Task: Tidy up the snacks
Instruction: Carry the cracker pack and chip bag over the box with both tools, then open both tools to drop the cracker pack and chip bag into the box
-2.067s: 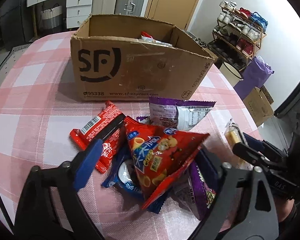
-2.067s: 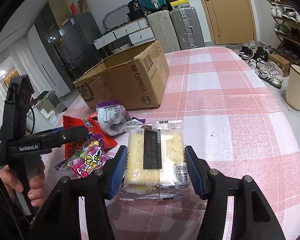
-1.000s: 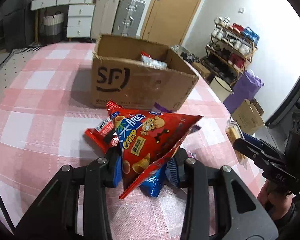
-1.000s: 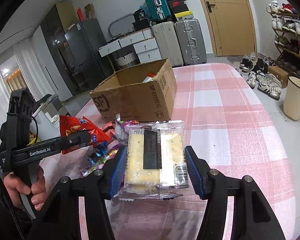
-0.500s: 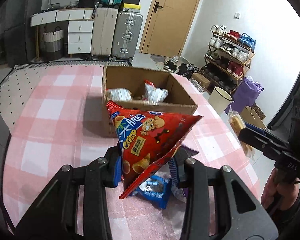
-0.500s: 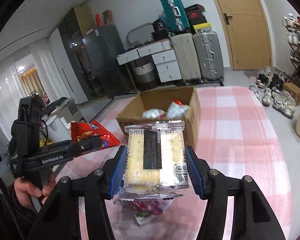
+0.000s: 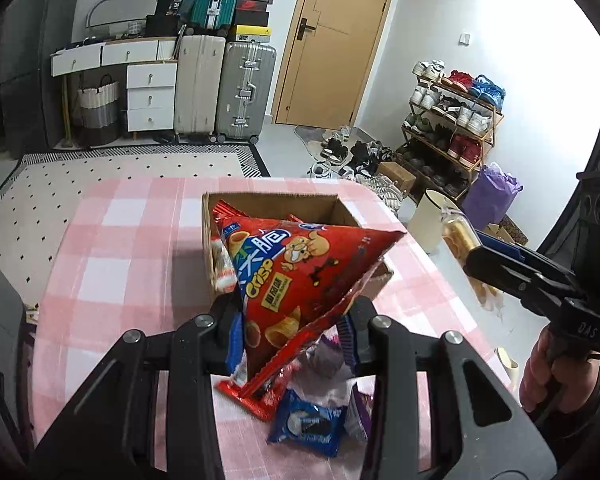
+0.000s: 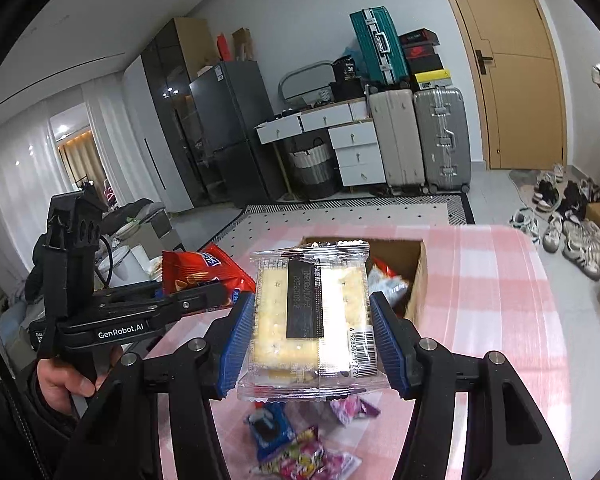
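**Two packets held above the table, a few snacks left on it**

Above the pink-and-white checked tablecloth, both grippers are carrying loads toward the open brown cardboard box. The left gripper has its fingers closed narrowly on the lower part of a puffed red triangular crisp bag, which hangs in front of the box opening in the left wrist view. The right gripper has its blue ribbed pads pressed against both long sides of a clear-wrapped pack of pale crackers with a black label, held flat and raised, with the box beyond it.

The box already holds some snacks: a white-and-red packet shows inside in the right wrist view, and another pale one lies against the left inner wall in the left wrist view. So part of the sorting appears done, and these two packets look like the next to go in.

Several things remain on the cloth below the grippers: a blue wrapped sandwich-cookie packet, a purple packet just beside it, and colourful pink candy packets near the near edge. By my judgement the task is around halfway, with both held packets yet to be released and that small pile yet to be collected.
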